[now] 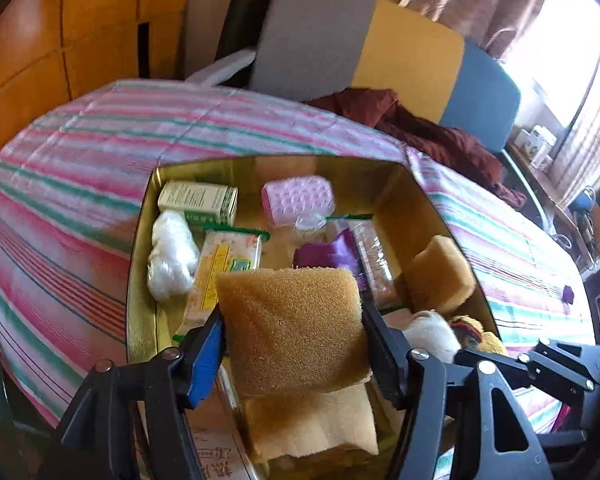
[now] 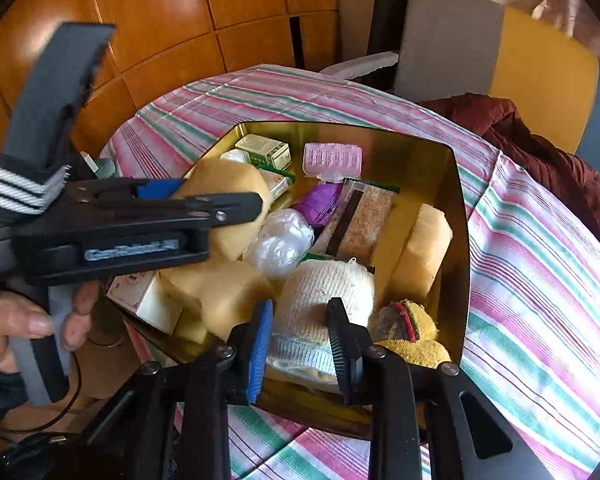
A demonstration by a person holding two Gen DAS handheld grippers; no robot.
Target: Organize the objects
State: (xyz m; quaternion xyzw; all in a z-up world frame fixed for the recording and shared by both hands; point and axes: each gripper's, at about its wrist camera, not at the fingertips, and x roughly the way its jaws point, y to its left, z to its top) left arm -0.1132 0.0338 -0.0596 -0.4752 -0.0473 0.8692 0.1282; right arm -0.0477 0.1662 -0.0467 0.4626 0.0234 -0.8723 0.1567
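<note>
While a round table under a pink, green and white striped cloth [image 1: 80,168] fills both views, a shiny gold-coloured metal tin with cut corners [image 2: 462,240] sits on it, open and crowded with small household items. Beyond the table stand chairs with grey, yellow and blue backs [image 1: 408,60], a dark red garment [image 1: 420,128] heaped against them.

Over the near end of the tin, the left gripper [image 1: 296,340] holds a tan, coarse-pored rectangular sponge [image 1: 292,320] squeezed between its blue and black pads, above a paler yellow sponge [image 1: 312,424] lying below it. In the right wrist view, a person's hand [image 2: 24,320] grasps that gripper's handle.

At the tin's near right corner, the right gripper [image 2: 300,344] is clamped on a white roll of woven gauze [image 2: 324,300], which rests just beside a small yellow knitted piece with a red and green stripe [image 2: 408,328]; what that piece is remains unclear.

Another tan sponge block [image 2: 420,248] leans against the right wall. Farther in lie a long clear packet of pinkish grains [image 2: 364,224], a crumpled clear plastic bag [image 2: 280,244], a purple wrapper [image 2: 320,204], a pink dimpled plastic case [image 2: 332,160] and a small green-and-cream carton [image 2: 264,152] at the far left corner.
</note>
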